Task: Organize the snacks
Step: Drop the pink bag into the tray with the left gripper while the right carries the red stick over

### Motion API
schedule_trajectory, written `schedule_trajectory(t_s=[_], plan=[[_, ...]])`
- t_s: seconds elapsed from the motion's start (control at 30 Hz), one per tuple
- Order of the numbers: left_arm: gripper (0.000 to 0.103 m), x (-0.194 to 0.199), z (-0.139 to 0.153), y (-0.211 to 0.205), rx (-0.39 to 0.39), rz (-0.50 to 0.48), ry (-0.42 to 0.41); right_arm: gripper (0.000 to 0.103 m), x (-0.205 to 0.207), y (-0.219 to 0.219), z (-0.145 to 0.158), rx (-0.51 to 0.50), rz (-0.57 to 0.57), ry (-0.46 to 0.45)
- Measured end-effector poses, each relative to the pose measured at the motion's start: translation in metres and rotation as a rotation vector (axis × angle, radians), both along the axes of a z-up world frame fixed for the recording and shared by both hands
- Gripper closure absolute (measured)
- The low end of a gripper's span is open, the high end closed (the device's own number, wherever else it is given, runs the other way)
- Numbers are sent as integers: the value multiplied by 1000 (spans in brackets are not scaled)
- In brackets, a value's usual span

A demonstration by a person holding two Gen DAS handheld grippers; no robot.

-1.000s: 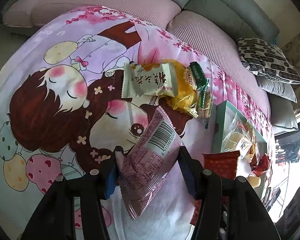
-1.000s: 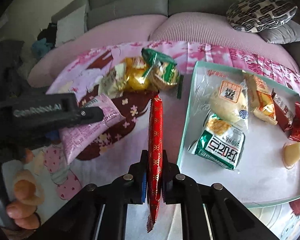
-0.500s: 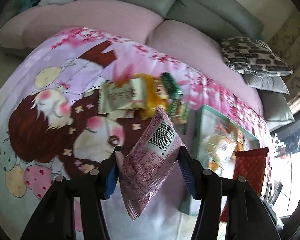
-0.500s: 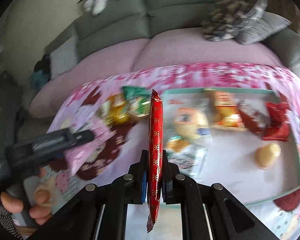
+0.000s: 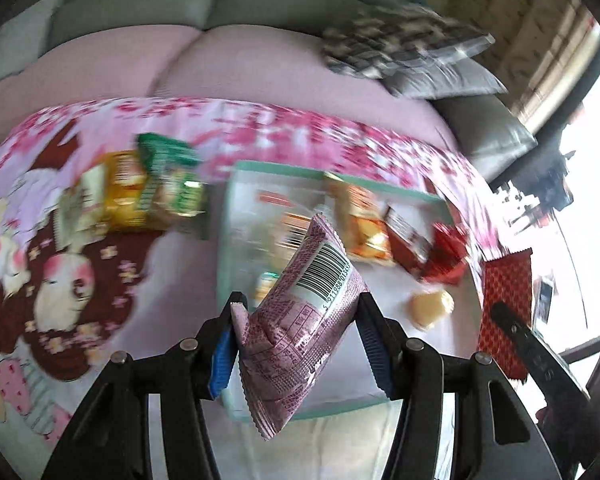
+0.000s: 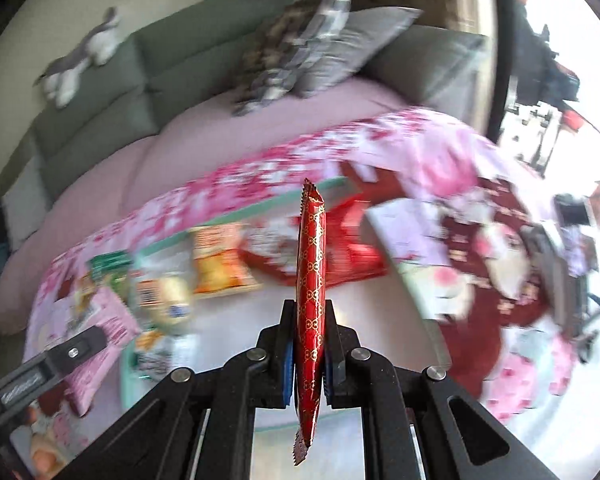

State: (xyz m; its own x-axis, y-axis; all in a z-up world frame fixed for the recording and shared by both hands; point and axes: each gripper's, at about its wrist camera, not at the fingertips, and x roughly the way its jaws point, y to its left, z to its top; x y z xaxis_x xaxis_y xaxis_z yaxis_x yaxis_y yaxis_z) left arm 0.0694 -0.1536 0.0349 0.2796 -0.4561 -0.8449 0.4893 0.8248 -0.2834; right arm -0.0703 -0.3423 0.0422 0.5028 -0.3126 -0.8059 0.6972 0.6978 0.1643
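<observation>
- My left fingers [image 5: 296, 344] are squeezing a pink snack bag [image 5: 300, 320] by its two sides. The bag puffs up in the middle and tips to one side.
- My right fingers [image 6: 310, 356] are shut tight on a thin red snack pack [image 6: 310, 292]. It stands up on its edge.
- Both snacks hang in the air above the green tray [image 5: 224, 240] on the table. The tray already has a yellow cake [image 5: 430, 307], an orange bag [image 5: 366, 228] and some red packs in it.
- A little pile of snacks [image 5: 148, 188] waits on the pink cloth [image 5: 100, 264], just beside the tray.
- The pink bag is slippery and full of air. I think it could pop out or twist away if I swing too fast.
- My two hands are near each other. They could bump over the tray.
- If I let go too high, a snack could bounce out or land on the soft cake.
</observation>
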Motion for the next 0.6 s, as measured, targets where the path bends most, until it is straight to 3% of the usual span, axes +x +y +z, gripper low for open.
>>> schedule_trajectory(t_s=[0.23,0.6], plan=[[45,-18,-15,-41,39,-91,6,92,-12,-24,-18,13,-43,55],[45,-18,-35,-60,87,-116,13,91,-5,-25,-30,-29,-51,103]])
